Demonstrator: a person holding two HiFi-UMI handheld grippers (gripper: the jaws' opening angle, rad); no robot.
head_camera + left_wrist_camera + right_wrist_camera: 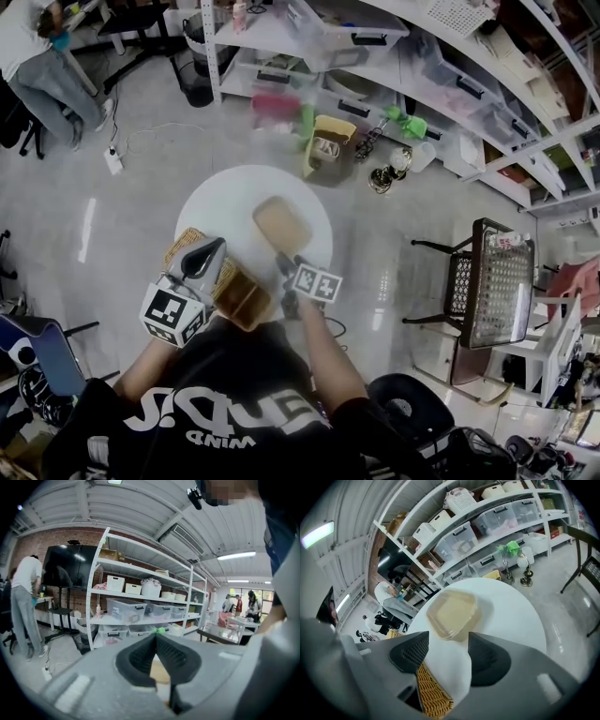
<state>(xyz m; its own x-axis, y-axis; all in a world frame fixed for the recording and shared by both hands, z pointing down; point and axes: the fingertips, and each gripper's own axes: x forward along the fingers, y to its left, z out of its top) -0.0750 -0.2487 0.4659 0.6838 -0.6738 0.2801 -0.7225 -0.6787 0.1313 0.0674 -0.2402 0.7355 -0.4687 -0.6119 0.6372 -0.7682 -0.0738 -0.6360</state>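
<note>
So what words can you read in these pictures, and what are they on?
"MIND", maybe, upside down: person's black shirt.
Bigger shirt letters: unreadable.
Sticker on mesh table: too small.
Storage bin labels: blurred.

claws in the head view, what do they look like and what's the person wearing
Both the left claw and the right claw have light grey plastic bodies with black, wedge-shaped pads textured in a fine grid. Each carries a white cube with black square markers. No cables show. The person wears a black shirt with white lettering.
</note>
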